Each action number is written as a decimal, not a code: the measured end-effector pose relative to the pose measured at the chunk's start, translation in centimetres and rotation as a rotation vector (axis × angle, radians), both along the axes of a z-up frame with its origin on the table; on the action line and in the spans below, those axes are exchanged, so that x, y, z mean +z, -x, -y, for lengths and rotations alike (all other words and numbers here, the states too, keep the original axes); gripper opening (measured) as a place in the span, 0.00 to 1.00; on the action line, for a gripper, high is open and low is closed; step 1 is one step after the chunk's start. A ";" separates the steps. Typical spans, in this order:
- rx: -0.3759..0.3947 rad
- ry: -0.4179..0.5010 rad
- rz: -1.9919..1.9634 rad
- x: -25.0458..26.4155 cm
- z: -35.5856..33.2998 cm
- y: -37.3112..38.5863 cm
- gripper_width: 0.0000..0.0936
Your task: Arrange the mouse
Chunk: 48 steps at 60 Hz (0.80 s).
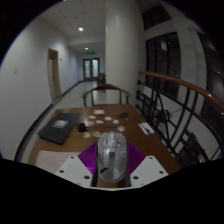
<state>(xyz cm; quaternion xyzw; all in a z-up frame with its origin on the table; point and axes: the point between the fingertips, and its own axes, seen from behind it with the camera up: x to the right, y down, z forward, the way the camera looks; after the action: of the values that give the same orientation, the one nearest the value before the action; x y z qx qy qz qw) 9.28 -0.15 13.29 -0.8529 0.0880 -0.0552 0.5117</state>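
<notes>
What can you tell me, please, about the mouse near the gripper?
The mouse looks translucent grey with a rounded, glossy plastic shell, its long axis pointing away from the camera. It lies on a purple mat on the wooden table, between the fingers of the gripper. Whether the fingers press on it cannot be seen.

The gripper holds a translucent mouse between its purple pads, seemingly pressed on both sides. Beyond it, the wooden table carries a dark laptop and small white papers.
</notes>
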 end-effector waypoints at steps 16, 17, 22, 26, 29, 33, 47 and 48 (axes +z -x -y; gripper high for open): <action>0.215 0.092 -0.045 -6.0 0.5 18.4 0.40; 0.221 0.104 -0.041 -7.0 1.3 19.4 0.40; 0.238 0.148 -0.041 -11.1 -0.1 20.6 0.40; 0.247 0.176 -0.016 -13.4 -0.3 21.1 0.40; 0.253 0.207 0.009 -14.7 0.4 21.5 0.43; 0.262 0.173 0.025 -14.5 0.0 21.7 0.45; 0.247 0.148 0.007 -12.1 2.2 22.2 0.90; 0.252 0.137 0.001 -11.6 2.6 22.5 0.90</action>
<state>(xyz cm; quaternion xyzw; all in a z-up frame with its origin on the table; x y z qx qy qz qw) -13.23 -2.76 1.67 -0.8901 -0.0240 0.0032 0.4551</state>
